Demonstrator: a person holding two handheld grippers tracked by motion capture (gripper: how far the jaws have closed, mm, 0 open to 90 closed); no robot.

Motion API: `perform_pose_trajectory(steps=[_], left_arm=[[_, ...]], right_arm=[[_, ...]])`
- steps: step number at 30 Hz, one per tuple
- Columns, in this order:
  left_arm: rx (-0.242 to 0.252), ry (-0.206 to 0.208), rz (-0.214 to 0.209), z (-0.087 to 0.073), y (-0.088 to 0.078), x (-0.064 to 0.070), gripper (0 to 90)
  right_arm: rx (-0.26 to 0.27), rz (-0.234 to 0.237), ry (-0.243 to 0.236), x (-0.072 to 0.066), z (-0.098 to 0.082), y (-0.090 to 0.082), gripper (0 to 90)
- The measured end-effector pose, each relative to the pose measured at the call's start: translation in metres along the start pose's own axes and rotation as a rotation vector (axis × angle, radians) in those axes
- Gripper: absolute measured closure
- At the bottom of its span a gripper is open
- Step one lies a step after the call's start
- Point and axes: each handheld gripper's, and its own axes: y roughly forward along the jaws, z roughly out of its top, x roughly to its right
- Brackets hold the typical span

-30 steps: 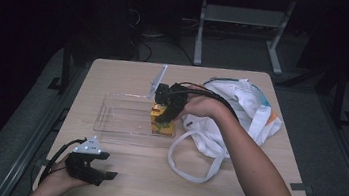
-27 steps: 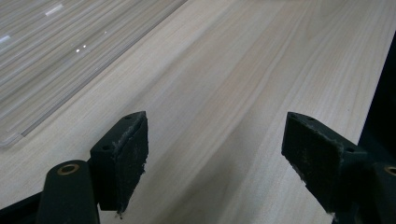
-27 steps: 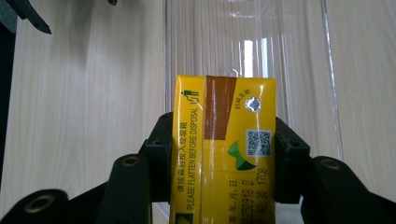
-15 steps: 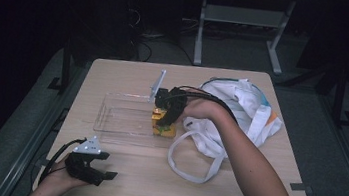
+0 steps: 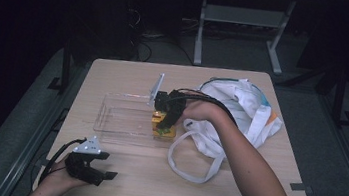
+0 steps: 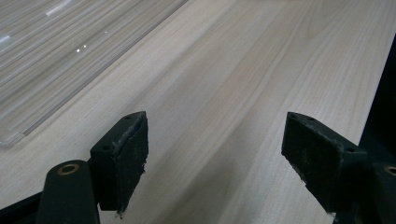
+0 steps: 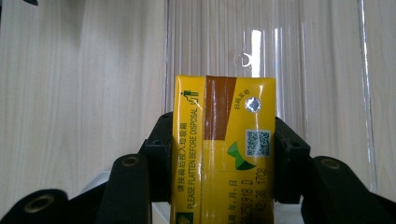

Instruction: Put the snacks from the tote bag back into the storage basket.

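A yellow drink carton (image 7: 224, 149) with a brown stripe sits between the jaws of my right gripper (image 7: 222, 154), which is shut on it. In the high view the right gripper (image 5: 166, 119) holds the carton (image 5: 163, 129) at the right end of a clear plastic tray (image 5: 119, 119) in the middle of the table. My left gripper (image 5: 95, 169) rests near the table's front left corner, open. In the left gripper view its pads (image 6: 123, 154) stand wide apart over bare wood, with the clear tray's edge (image 6: 56, 70) at upper left.
A white cloth bag (image 5: 241, 111) with long straps lies to the right of the tray, under the right forearm. The wooden table (image 5: 252, 183) has bare room at the front and back left. Dark floor and a metal stand lie beyond the table.
The right gripper with the carton has shifted slightly lower toward the tray's right end. The left gripper has stayed put.
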Motion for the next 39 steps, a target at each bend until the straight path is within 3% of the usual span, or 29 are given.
perform_pose_trajectory(steps=[25, 39], left_arm=[[-0.006, 0.009, -0.001, 0.001, 0.001, -0.001, 22.6], [-0.004, 0.006, -0.001, 0.002, 0.001, 0.0, 22.6]], right_arm=[[-0.056, 0.007, -0.007, -0.005, -0.005, 0.021, 51.4], [-0.069, 0.011, -0.003, -0.006, -0.005, 0.022, 51.2]])
